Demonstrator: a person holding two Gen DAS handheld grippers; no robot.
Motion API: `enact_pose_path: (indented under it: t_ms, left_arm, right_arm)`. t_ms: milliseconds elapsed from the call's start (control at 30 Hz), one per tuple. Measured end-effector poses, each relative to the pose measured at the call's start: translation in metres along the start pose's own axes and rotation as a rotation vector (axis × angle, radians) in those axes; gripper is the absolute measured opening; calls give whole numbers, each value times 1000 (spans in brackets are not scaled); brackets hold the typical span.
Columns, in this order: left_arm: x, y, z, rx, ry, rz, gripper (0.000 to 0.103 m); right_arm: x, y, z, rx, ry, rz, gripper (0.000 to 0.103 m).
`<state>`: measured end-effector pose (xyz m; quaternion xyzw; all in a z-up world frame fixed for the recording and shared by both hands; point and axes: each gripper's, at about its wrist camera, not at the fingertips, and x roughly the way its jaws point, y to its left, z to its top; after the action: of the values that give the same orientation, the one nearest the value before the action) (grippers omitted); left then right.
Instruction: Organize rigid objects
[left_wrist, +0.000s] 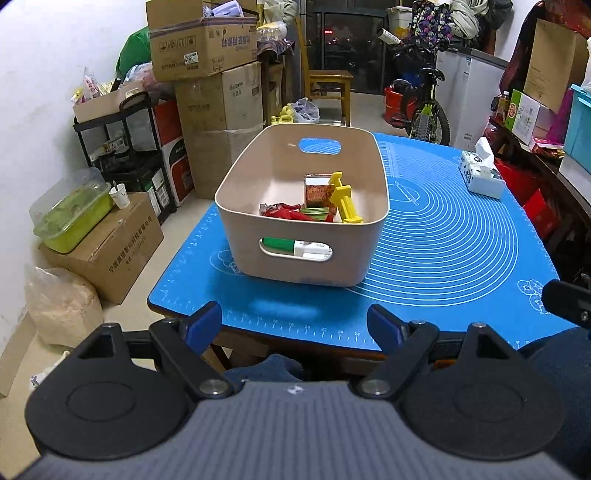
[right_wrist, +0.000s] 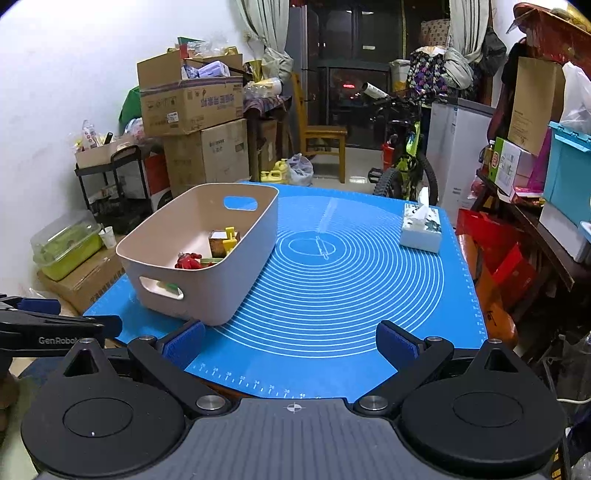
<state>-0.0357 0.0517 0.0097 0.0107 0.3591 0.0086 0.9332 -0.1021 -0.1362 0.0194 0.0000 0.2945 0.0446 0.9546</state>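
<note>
- So the beige bin (left_wrist: 306, 206) sits on the left part of the blue mat (left_wrist: 443, 236), its long side running near to far, with a handle cutout in each end wall.
- All the small stuff is in the bin: a yellow plastic piece (left_wrist: 344, 199) leaning up near the far right of the floor, a small brown-red box (left_wrist: 317, 192) standing just left of it and touching it, and a red toy (left_wrist: 286, 213) lying on the bottom in front of the box.
- There's also a green-and-white marker (left_wrist: 297, 247) lying along the near wall inside; you mostly see it through the near handle hole.
- The mat outside the bin has only a tissue box (left_wrist: 480, 173) on it, over at the far right corner, well apart from the bin.
- Left gripper (left_wrist: 295, 326) hovers at the near edge of the table, facing the bin's near wall, jaws wide apart with nothing between the blue pads (left_wrist: 202, 325). Not touching anything.
- Right gripper (right_wrist: 291, 345) is also at the near edge, more toward the middle of the mat, jaws spread, nothing in them. The bin is to its left in that view.
- From the right wrist view you can see the left gripper poking in at the left edge, beside the bin's near corner.
</note>
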Motion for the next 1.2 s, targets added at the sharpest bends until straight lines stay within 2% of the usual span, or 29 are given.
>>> enact_pose_path:
  t_ms: [1200]
  left_arm:
    - [5,-1,-2,5,-4,-11,86]
  right_arm:
    - [3,-4,-3,7,14,-7,99]
